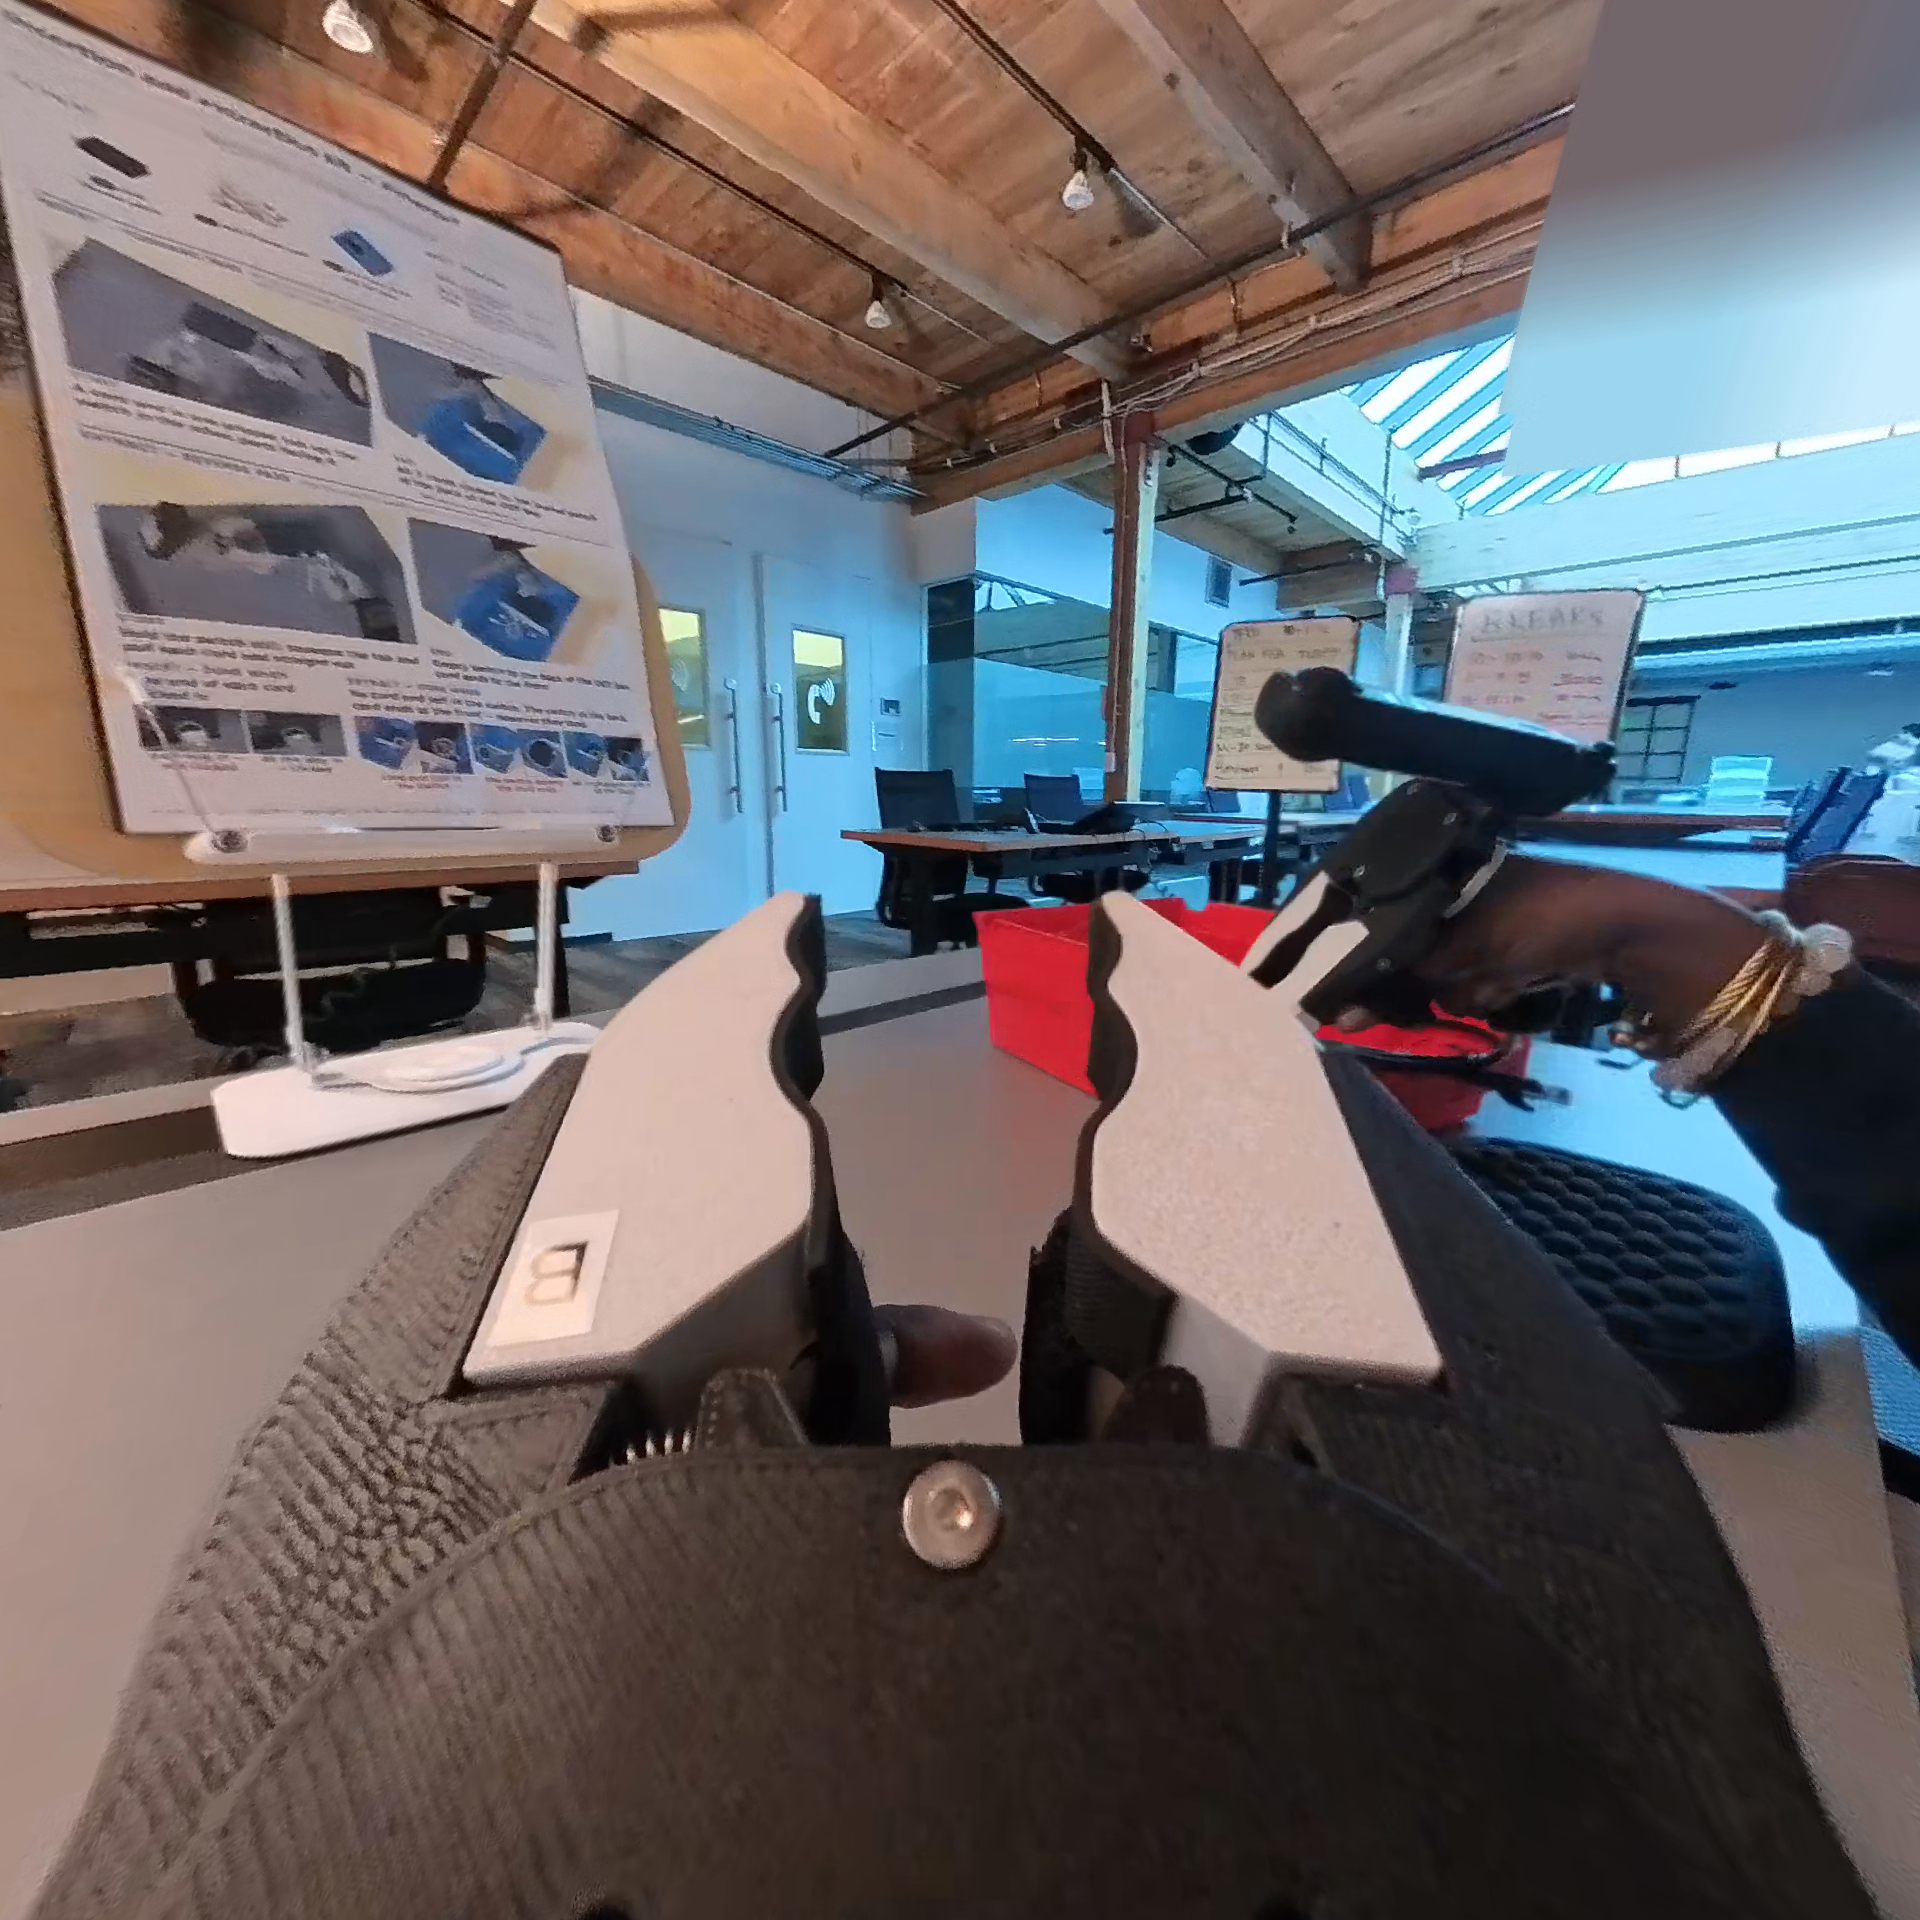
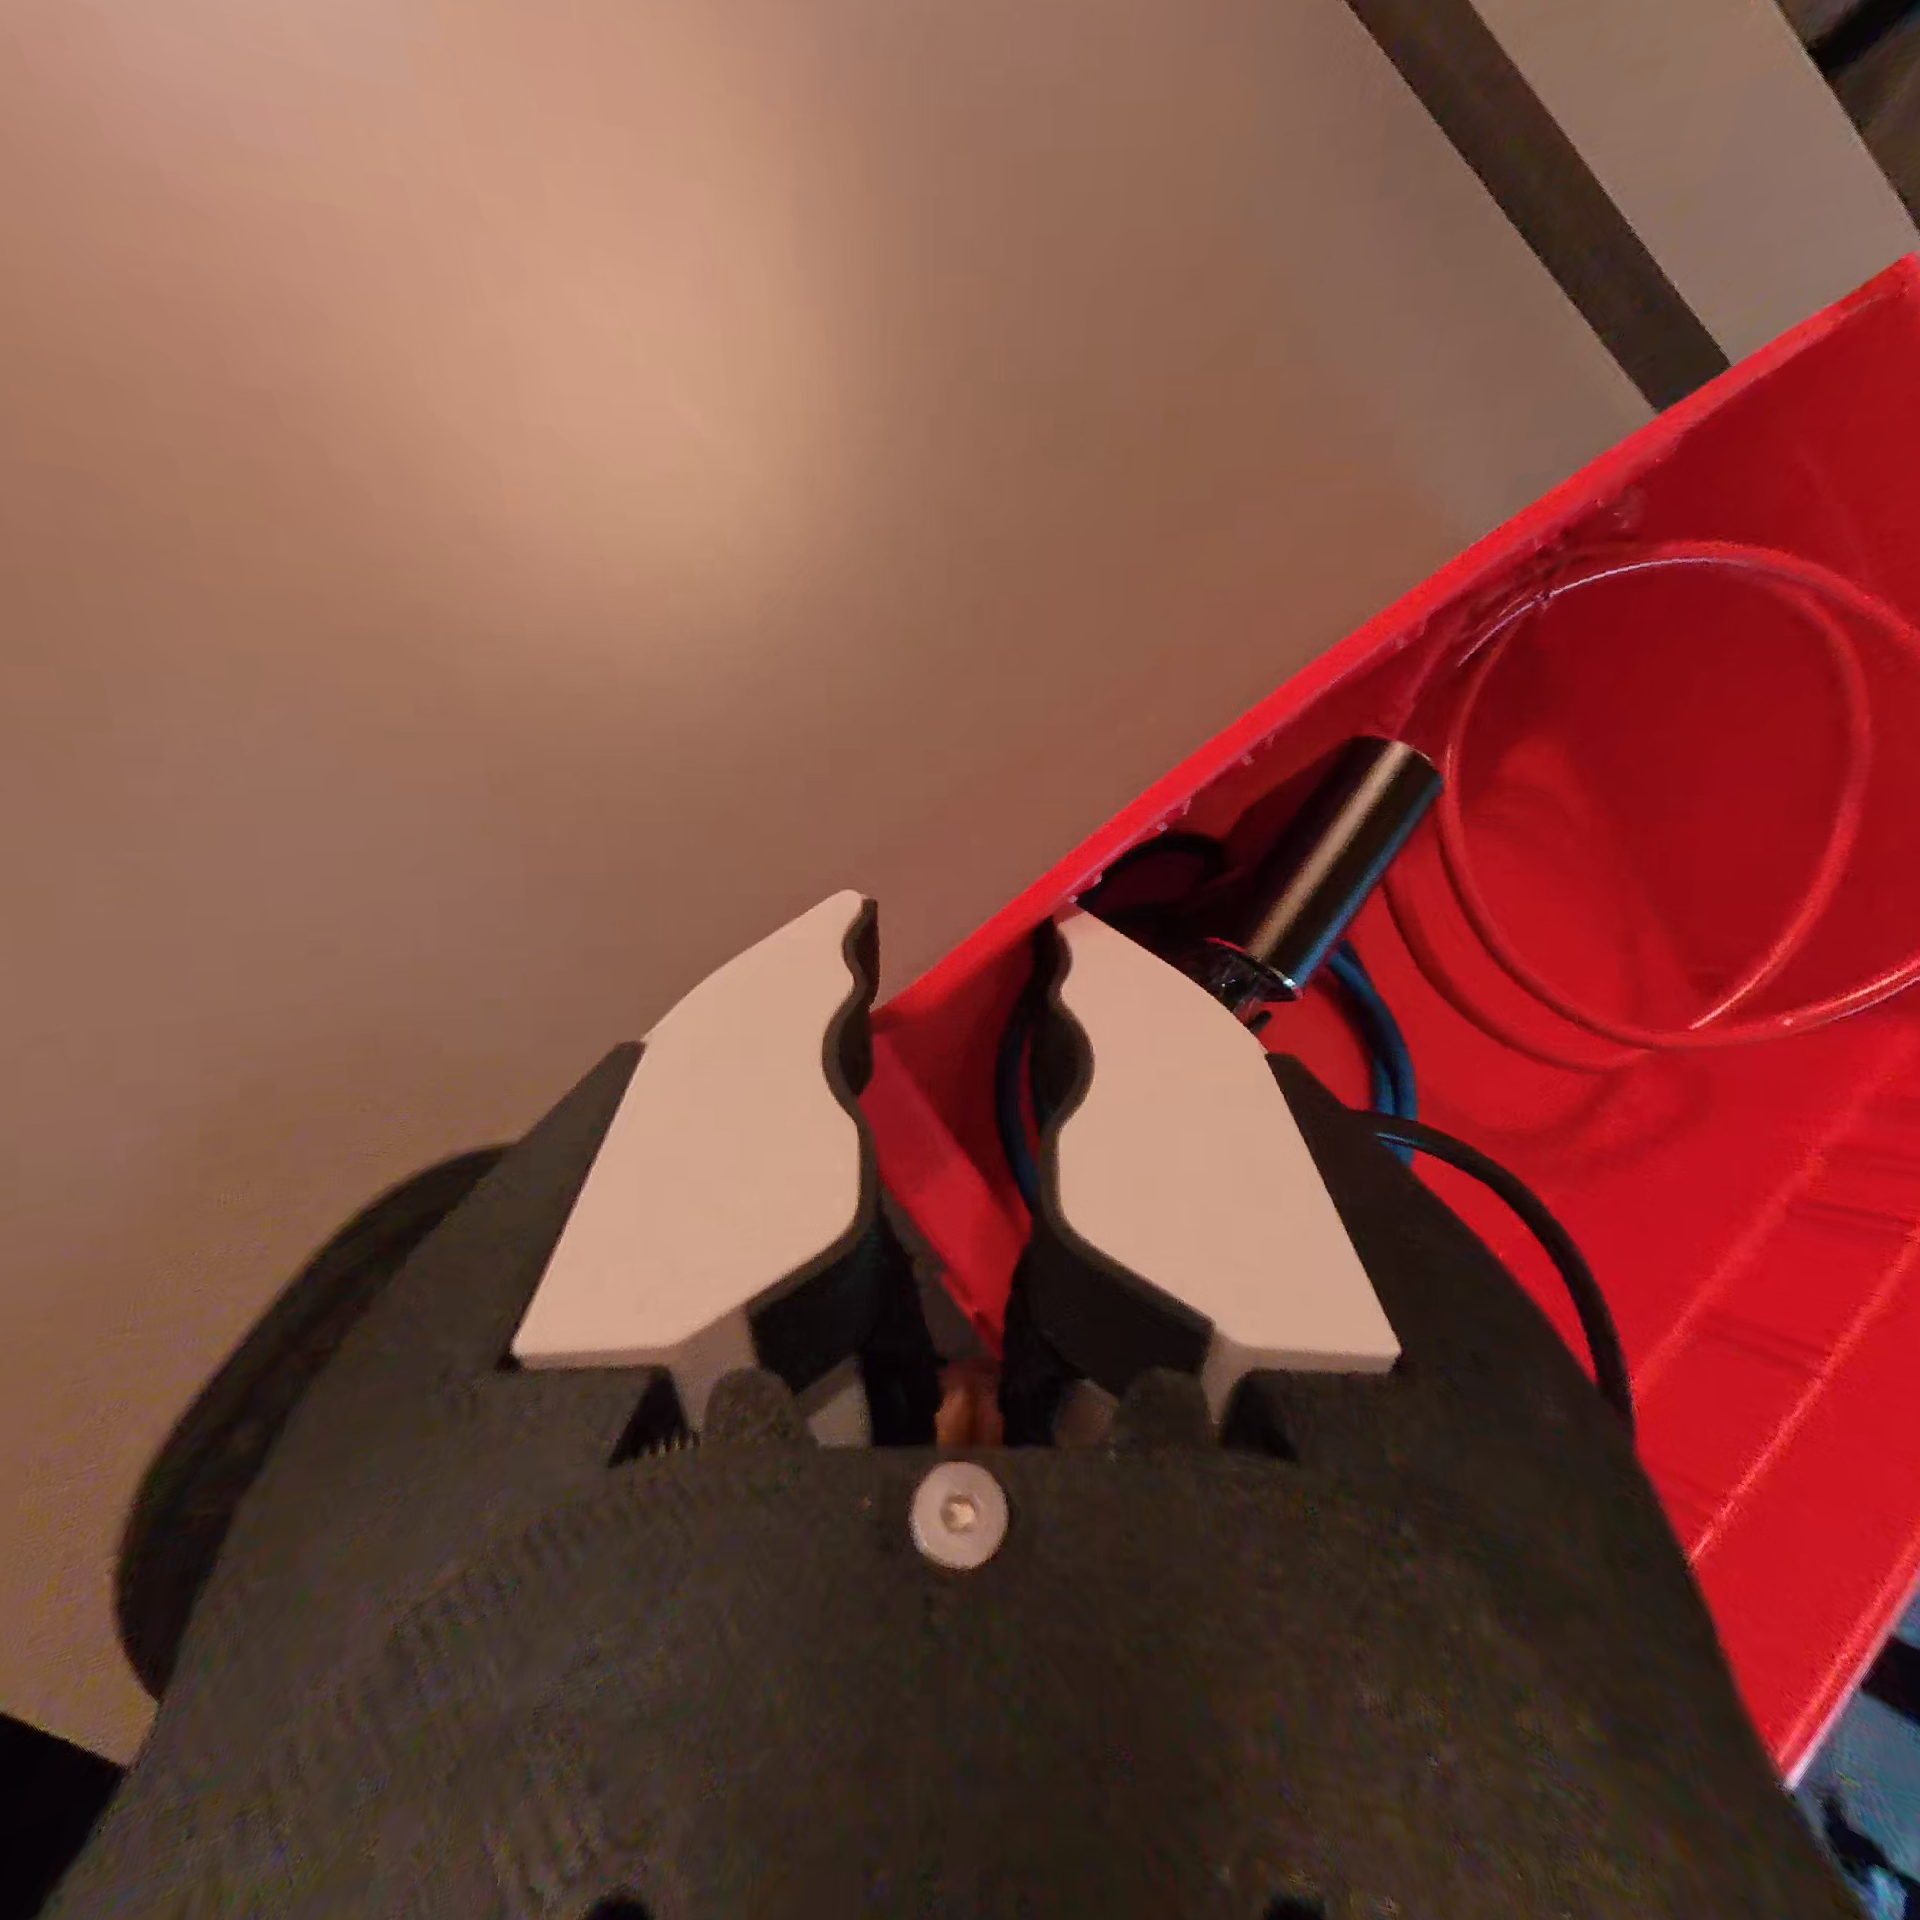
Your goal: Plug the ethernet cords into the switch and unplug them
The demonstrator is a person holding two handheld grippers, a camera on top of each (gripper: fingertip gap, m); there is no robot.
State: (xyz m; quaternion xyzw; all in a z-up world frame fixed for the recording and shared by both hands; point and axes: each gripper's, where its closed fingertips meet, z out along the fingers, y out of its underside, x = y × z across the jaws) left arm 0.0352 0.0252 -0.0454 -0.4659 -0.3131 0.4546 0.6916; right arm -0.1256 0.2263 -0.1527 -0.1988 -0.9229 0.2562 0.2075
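Note:
My left gripper [image 1: 951, 925] is open and empty, held above the grey table [image 1: 914, 1122] and pointing at a red bin [image 1: 1029, 987]. My right gripper [image 2: 956, 925] is open over the near wall of the red bin [image 2: 1714, 1299], one finger outside and one inside. In the bin lie a blue cord [image 2: 1392, 1081], a black cord [image 2: 1538, 1226], a coiled red cord [image 2: 1662, 790] and a glossy black object [image 2: 1351, 842]; I cannot tell if that is the switch. The right gripper [image 1: 1288, 966] also shows in the left wrist view, in a hand at the bin.
An instruction sheet on a white stand [image 1: 312, 468] stands at the table's back left. A black mesh pad [image 1: 1642, 1268] lies right of the bin. Black cords [image 1: 1455, 1060] hang over the bin's rim. Desks and chairs stand farther back in the room. Left tips to right tips: about 30 centimetres.

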